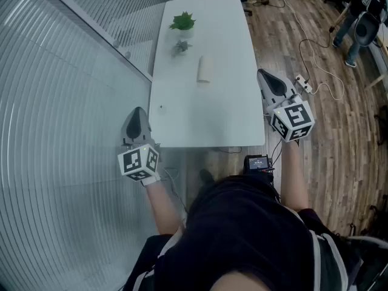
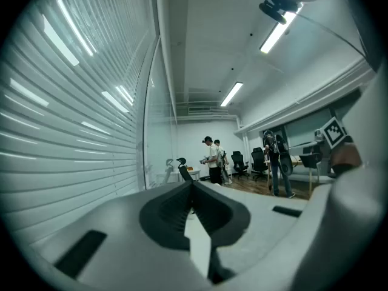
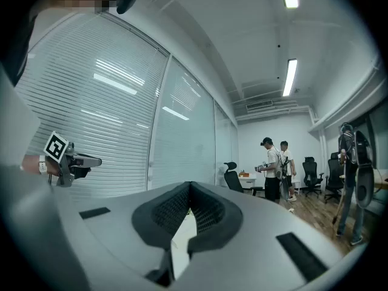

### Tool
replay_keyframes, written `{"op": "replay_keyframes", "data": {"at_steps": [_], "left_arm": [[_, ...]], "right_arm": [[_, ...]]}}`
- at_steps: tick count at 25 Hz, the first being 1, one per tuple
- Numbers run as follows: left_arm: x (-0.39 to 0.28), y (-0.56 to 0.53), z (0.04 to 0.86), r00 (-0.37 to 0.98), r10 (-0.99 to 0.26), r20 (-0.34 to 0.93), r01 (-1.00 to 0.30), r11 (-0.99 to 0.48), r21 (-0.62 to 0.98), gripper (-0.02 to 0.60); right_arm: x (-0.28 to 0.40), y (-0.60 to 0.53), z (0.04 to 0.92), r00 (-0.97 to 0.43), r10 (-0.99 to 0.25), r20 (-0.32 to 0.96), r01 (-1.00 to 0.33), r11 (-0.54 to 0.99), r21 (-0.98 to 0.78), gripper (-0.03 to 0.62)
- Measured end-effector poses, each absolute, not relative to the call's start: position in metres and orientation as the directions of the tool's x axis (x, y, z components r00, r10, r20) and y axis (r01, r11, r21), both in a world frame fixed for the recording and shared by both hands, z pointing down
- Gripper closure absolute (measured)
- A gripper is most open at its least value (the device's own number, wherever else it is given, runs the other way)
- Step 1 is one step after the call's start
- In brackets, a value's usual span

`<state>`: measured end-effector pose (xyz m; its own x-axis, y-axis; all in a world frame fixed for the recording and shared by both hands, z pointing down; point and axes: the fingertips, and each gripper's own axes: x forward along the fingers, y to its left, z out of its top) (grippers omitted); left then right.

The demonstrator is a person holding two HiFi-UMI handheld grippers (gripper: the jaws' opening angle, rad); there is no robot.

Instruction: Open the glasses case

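Observation:
The glasses case (image 1: 205, 69), a pale beige closed roll, lies on the white table (image 1: 206, 114) past its middle. My left gripper (image 1: 137, 117) hovers at the table's near left corner, level, with its jaws together and nothing between them. My right gripper (image 1: 271, 80) hangs off the table's right edge, also level and empty, jaws closed. In the left gripper view the dark pads (image 2: 176, 208) meet at their tips. The right gripper view shows its pads (image 3: 206, 214) touching too. Neither gripper view shows the case. Both grippers are well short of the case.
A small green plant (image 1: 182, 23) and a smaller grey one (image 1: 179, 47) stand at the table's far end. A glass wall with blinds (image 1: 60, 102) runs along the left. Wooden floor with cables and a power strip (image 1: 303, 83) lies to the right. People (image 3: 273, 168) stand far off.

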<state>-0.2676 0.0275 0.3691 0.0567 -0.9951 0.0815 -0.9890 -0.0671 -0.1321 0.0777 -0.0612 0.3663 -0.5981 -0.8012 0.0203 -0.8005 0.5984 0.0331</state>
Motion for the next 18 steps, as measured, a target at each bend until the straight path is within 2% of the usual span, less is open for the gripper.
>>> {"op": "replay_keyframes", "data": {"at_steps": [8,18], "left_arm": [[-0.247,0.011,0.365,0.050,-0.997,0.063,-0.989,-0.058,-0.133,0.583],[-0.210,-0.009,0.373,0.014,-0.996,0.086,-0.990,-0.026,-0.140,0.583]], "right_arm": [[0.092,-0.072,0.362,-0.622,-0.782,-0.028,-0.783,0.622,0.035,0.579],[0.123,-0.094,0.378,-0.655,-0.755,-0.025,-0.755,0.656,-0.005,0.579]]}}
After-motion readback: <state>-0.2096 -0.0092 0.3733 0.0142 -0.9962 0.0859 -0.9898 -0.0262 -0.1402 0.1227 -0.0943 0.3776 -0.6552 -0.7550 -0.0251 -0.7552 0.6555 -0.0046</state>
